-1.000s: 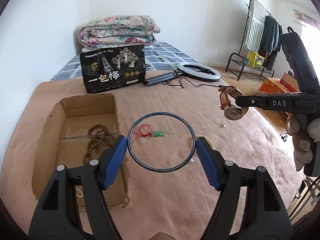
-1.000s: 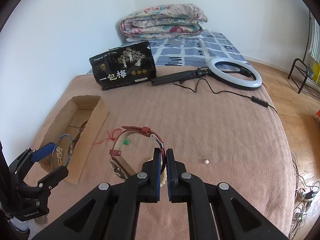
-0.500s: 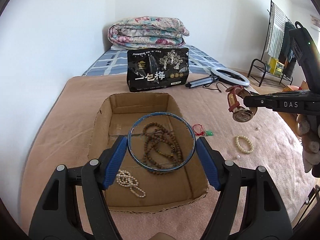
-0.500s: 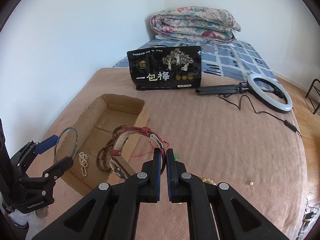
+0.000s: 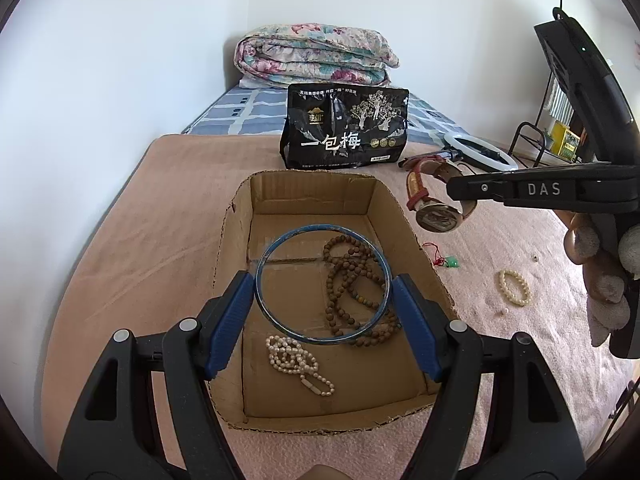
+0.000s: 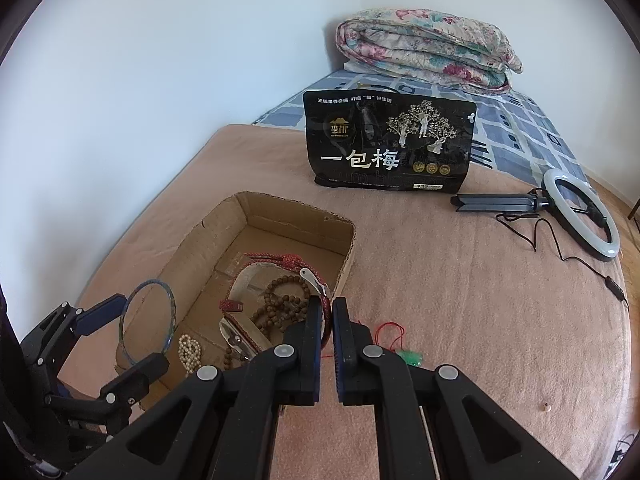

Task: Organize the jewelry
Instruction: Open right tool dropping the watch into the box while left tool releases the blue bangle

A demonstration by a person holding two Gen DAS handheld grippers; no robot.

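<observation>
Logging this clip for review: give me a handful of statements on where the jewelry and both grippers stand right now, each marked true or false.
1. The left gripper holds a blue bangle above the cardboard box. True.
2. The right gripper is wide open and holds nothing. False: it is shut on the red strap of a watch.
3. A brown bead necklace and a pearl strand lie inside the box. True.
4. The green pendant on red cord is in the box. False: it lies on the pink blanket beside the box.
5. The pearl bracelet lies on the blanket outside the box. True.
</observation>
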